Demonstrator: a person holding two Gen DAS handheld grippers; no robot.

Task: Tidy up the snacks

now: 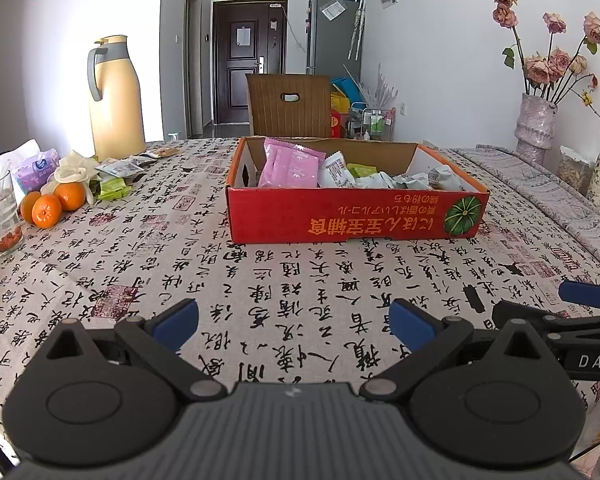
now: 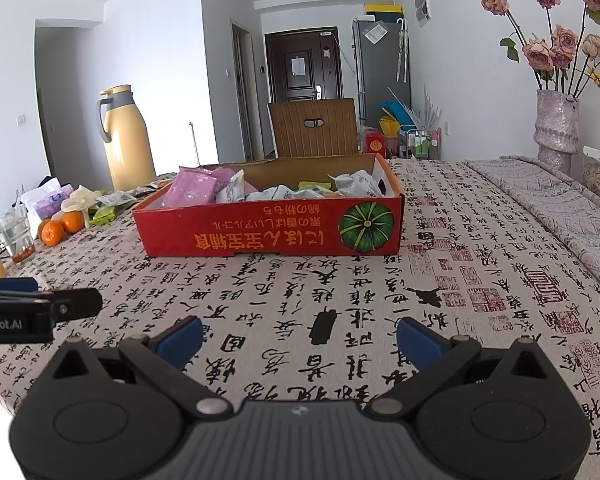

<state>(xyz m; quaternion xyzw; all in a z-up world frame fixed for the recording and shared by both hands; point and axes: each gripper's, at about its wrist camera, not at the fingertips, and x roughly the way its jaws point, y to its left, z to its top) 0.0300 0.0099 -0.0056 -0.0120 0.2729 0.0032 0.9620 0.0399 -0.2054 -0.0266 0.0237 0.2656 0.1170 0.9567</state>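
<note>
The shallow red cardboard box (image 1: 354, 216) with the green pumpkin picture stands in the middle of the table, and it already holds a pink flat packet (image 1: 290, 164) and several white and green wrapped snacks (image 1: 374, 179). A few loose snack packets (image 1: 118, 178) lie well apart from it on the far left – beside the three orange mandarins (image 1: 50, 204) and near the tall yellow thermos jug (image 1: 114, 94).

I hold my left gripper (image 1: 294, 320) low over the calligraphy-printed tablecloth (image 1: 260, 272), its blue pads spread wide and with nothing between them. My right gripper (image 2: 300, 338) is the same – wide and empty, just beside the left one.

I think the risk is at the left pile: the packets are thin and crowded, so a pad can catch the cloth, push the mandarins, or knock the clear glass (image 1: 0, 216) with water.
</note>
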